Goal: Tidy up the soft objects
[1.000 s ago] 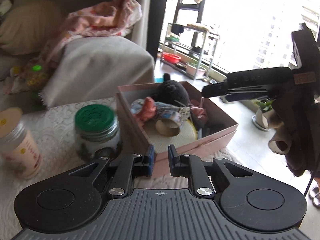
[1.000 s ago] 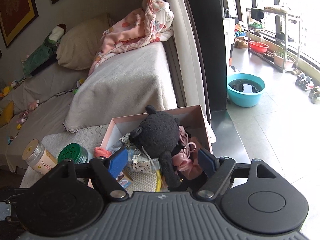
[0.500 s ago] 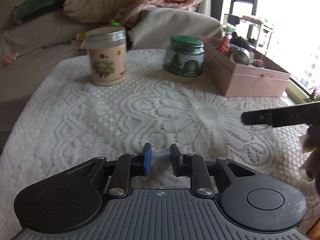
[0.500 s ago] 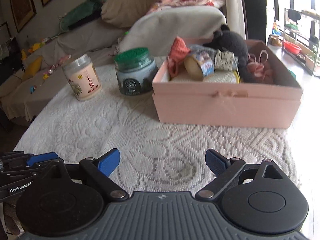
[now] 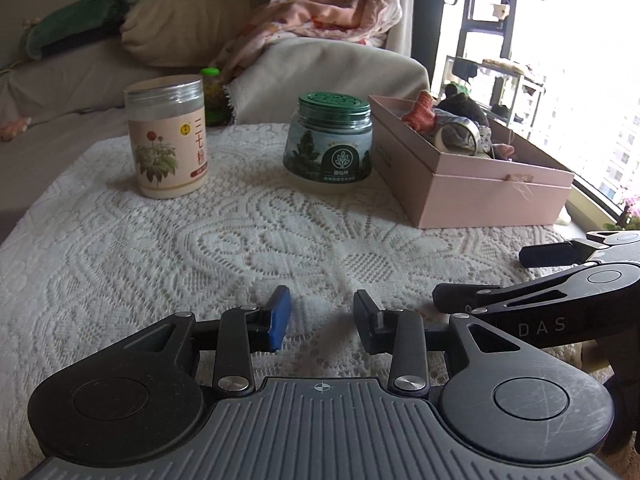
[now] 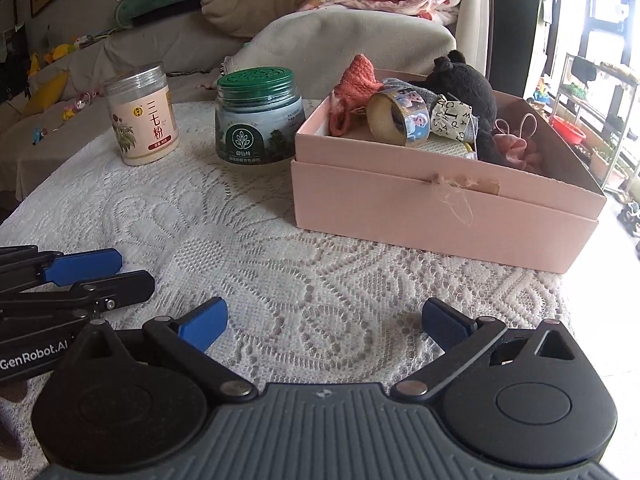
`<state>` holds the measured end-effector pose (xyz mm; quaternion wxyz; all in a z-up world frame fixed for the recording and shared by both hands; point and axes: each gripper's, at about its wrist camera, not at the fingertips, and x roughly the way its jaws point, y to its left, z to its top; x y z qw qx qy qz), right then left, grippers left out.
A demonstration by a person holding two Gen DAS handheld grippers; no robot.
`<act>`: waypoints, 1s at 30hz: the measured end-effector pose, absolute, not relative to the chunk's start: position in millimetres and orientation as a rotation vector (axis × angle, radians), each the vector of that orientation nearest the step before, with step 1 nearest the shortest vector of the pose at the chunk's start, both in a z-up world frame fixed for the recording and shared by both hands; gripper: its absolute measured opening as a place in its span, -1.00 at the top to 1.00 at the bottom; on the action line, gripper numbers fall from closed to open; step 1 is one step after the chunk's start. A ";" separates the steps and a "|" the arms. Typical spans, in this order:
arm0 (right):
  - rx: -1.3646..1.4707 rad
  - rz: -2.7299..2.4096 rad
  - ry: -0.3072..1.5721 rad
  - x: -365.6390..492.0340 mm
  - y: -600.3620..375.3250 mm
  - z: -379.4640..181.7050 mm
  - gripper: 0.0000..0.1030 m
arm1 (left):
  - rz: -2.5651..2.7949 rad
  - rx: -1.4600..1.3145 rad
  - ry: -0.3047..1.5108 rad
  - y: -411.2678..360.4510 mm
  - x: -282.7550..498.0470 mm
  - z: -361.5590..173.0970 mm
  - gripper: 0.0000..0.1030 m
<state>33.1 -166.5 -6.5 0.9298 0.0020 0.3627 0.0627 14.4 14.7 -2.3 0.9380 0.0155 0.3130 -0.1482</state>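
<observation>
A pink box stands on the lace-covered table, right of middle. In it lie a black plush toy, a coral knitted piece, a tape roll and a pink scrunchie. The box also shows in the left wrist view. My left gripper hovers low over the cloth, its jaws opening with nothing between them. My right gripper sits just in front of the box, its jaws still opening to full width and holding nothing. Both grippers lie side by side.
A white-labelled jar and a green-lidded jar stand left of the box. Behind the table is a sofa with a beige pillow and a pink blanket. The table's right edge drops to the floor by the window.
Both views have dropped from over the box to low above the lace cloth. The left jaws have spread from nearly shut, and the right jaws have widened further.
</observation>
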 end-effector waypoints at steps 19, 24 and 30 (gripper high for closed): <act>0.021 0.076 0.676 29.1 -170.7 -12.4 -1.00 | -0.261 0.079 0.627 8.2 11.1 -2.8 0.24; 0.021 0.076 0.676 29.2 -170.8 -12.4 -1.00 | -0.264 0.069 0.628 8.8 11.3 -2.6 0.24; 0.021 0.076 0.676 29.1 -170.7 -12.4 -1.00 | -0.263 0.073 0.627 8.4 11.3 -2.7 0.24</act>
